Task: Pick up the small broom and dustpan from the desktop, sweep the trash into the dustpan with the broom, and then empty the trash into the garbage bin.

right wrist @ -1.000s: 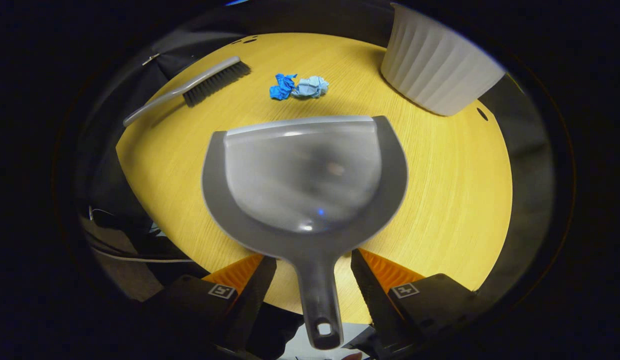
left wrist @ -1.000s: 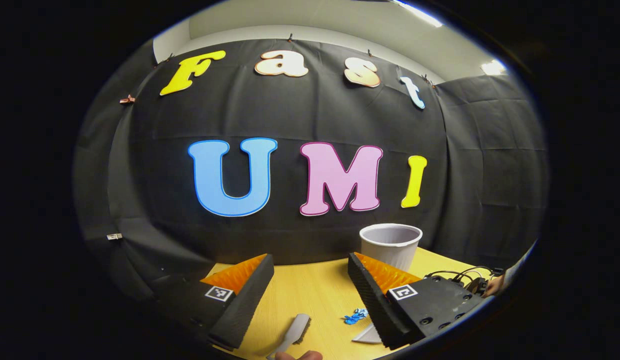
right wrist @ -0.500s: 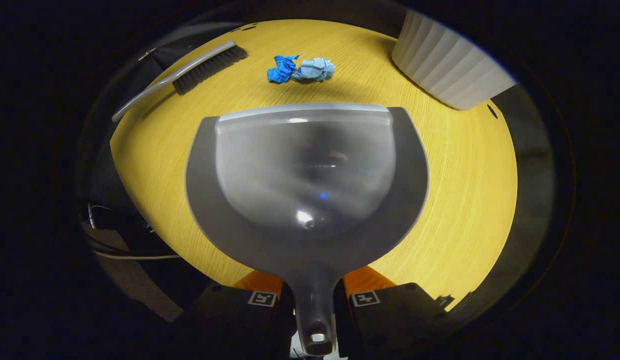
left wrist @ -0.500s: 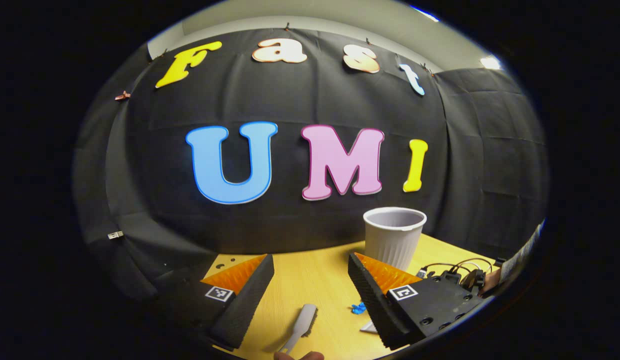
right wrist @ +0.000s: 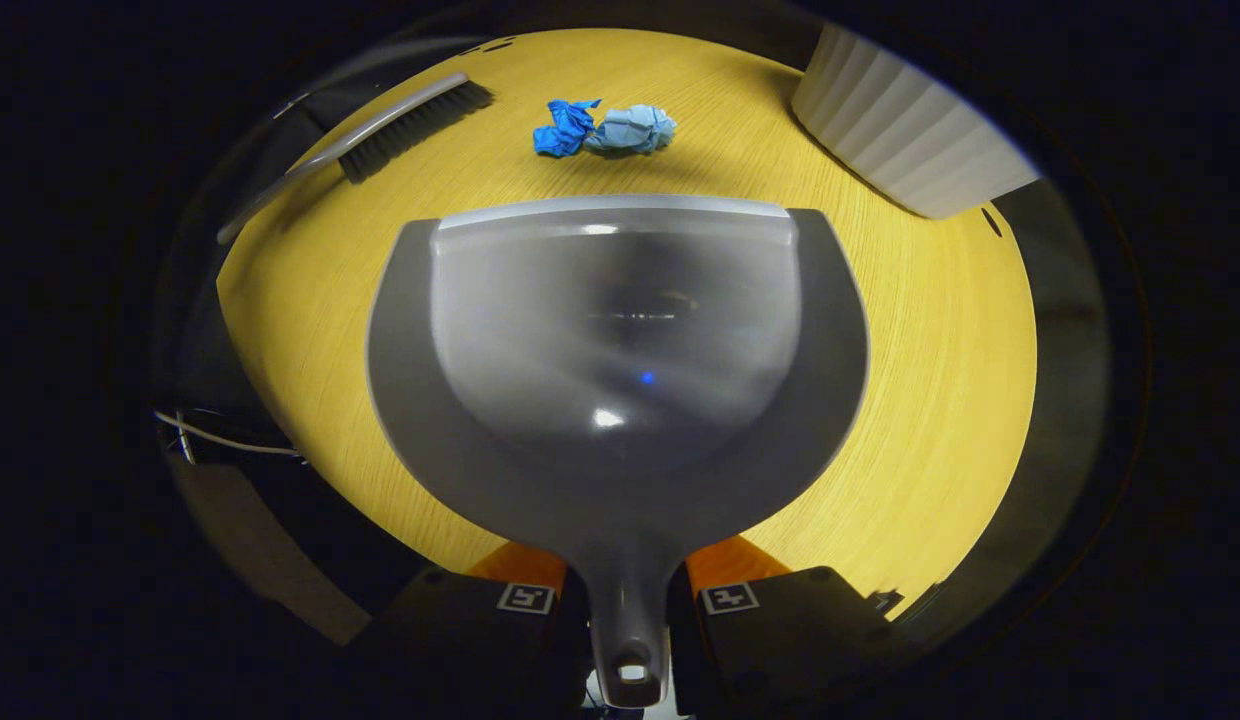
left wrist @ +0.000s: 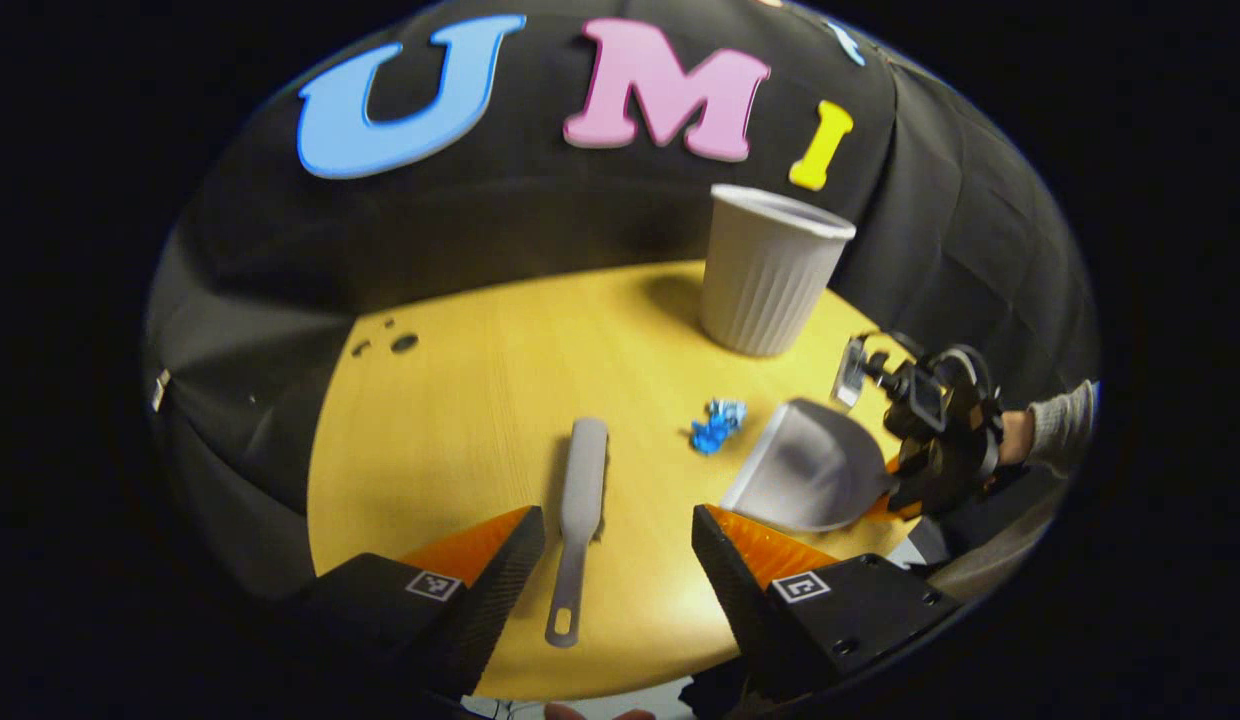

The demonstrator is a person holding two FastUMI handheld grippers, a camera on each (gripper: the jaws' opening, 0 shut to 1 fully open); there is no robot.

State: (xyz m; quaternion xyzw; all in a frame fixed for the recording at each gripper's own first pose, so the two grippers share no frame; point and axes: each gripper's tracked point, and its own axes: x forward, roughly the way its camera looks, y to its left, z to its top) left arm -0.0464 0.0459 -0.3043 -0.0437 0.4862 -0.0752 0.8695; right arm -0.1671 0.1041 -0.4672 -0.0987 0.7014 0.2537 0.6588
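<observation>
A grey dustpan [right wrist: 620,350] lies flat on the yellow table [right wrist: 930,400]; my right gripper [right wrist: 627,610] is shut on its handle. The dustpan [left wrist: 805,470] and the right gripper [left wrist: 885,495] with a hand also appear at the right of the left gripper view. A small grey broom [left wrist: 580,510] lies with its handle toward me, between the spread fingers of my open left gripper [left wrist: 615,540], which hovers above it. The broom [right wrist: 380,125] sits at the far left in the right gripper view. Crumpled blue trash [right wrist: 600,130] lies just beyond the dustpan's lip, seen again as trash [left wrist: 715,425].
A white ribbed bin [left wrist: 765,270] stands at the table's far right side, also bin [right wrist: 905,125]. Black cloth surrounds the table. Cables [right wrist: 220,440] hang off the table's left edge.
My left gripper has tilted down toward the table, bringing the broom between its open fingers. My right gripper has shut on the dustpan handle and holds it.
</observation>
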